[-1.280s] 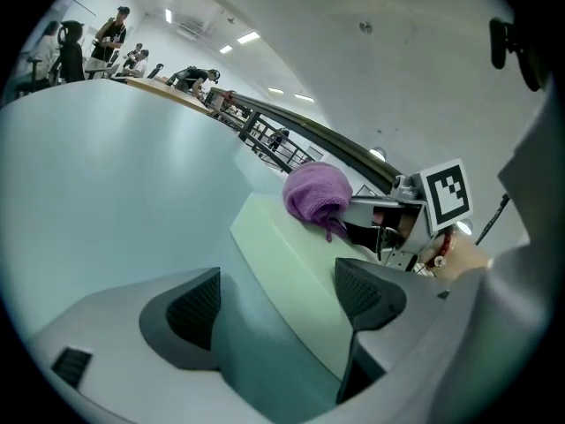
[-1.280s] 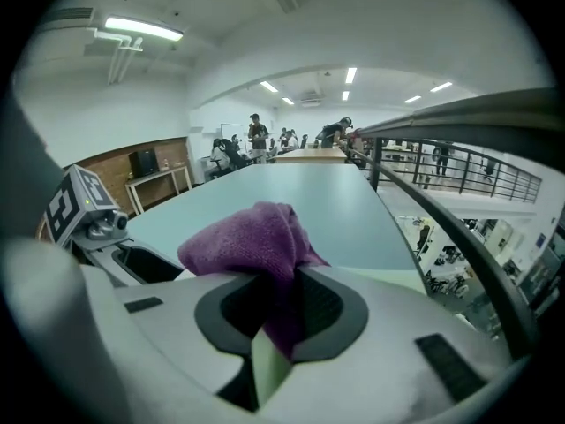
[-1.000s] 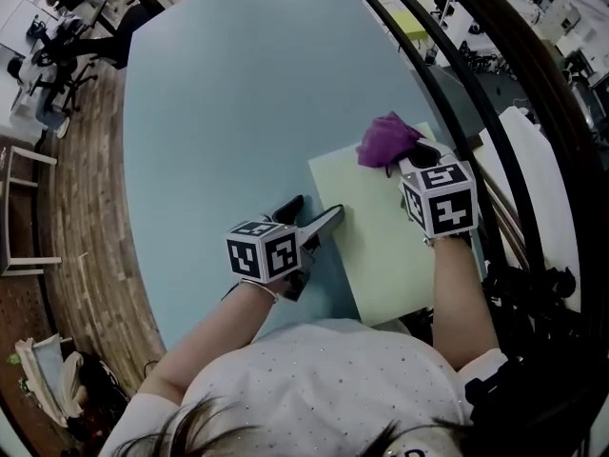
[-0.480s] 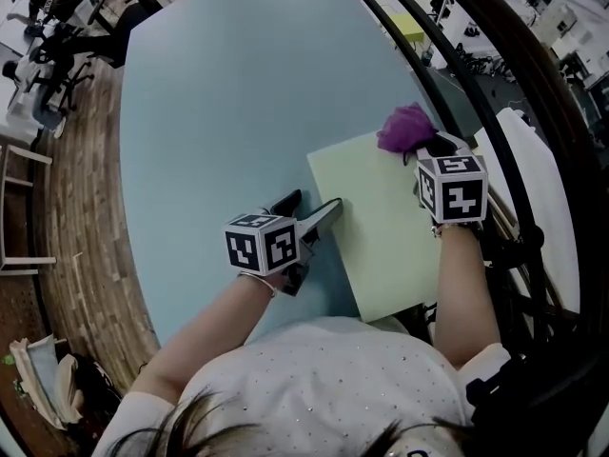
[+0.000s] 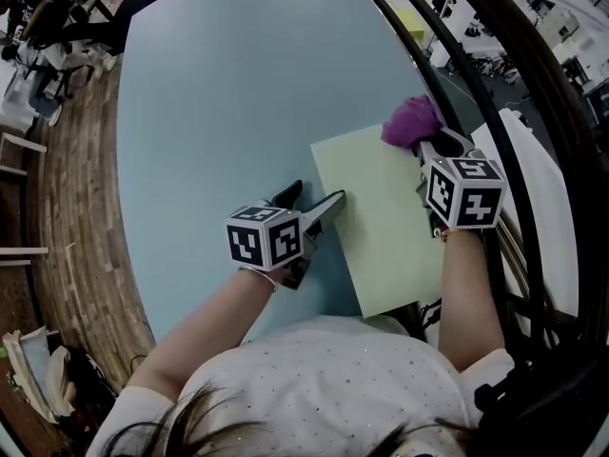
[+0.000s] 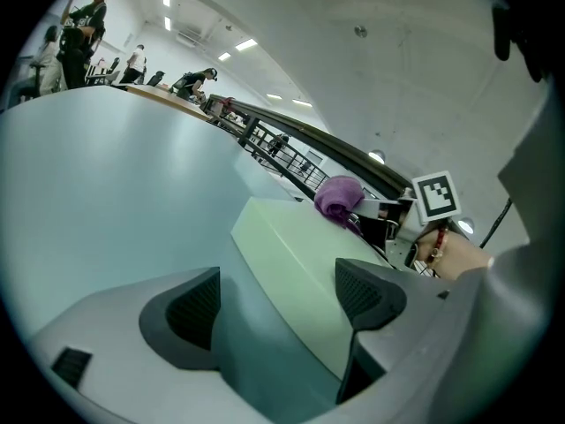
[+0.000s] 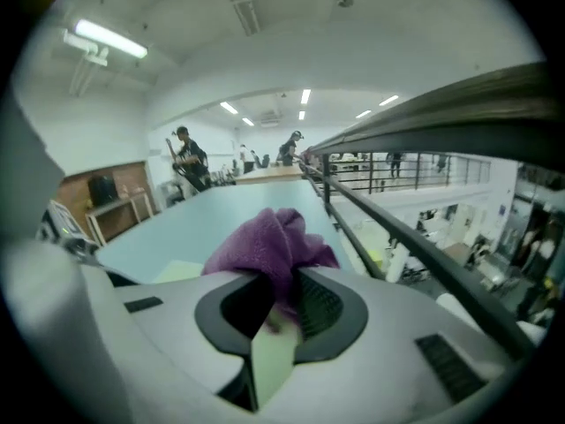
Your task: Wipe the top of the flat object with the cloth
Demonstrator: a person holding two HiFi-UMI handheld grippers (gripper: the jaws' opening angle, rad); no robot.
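Pinching the cloth (image 5: 411,120) on the flat object's (image 5: 381,227) far corner is the right hand-held gripper (image 5: 425,149); the left hand-held gripper (image 5: 309,208) gapes astride its edge.

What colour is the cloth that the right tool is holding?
Purple; the cloth shows best in the right gripper view.

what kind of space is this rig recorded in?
Likely an open-plan lab or office, possibly on an upper level: a large pale blue table beside a black railing with more workstations past it, people standing at desks beyond, strip lights overhead.
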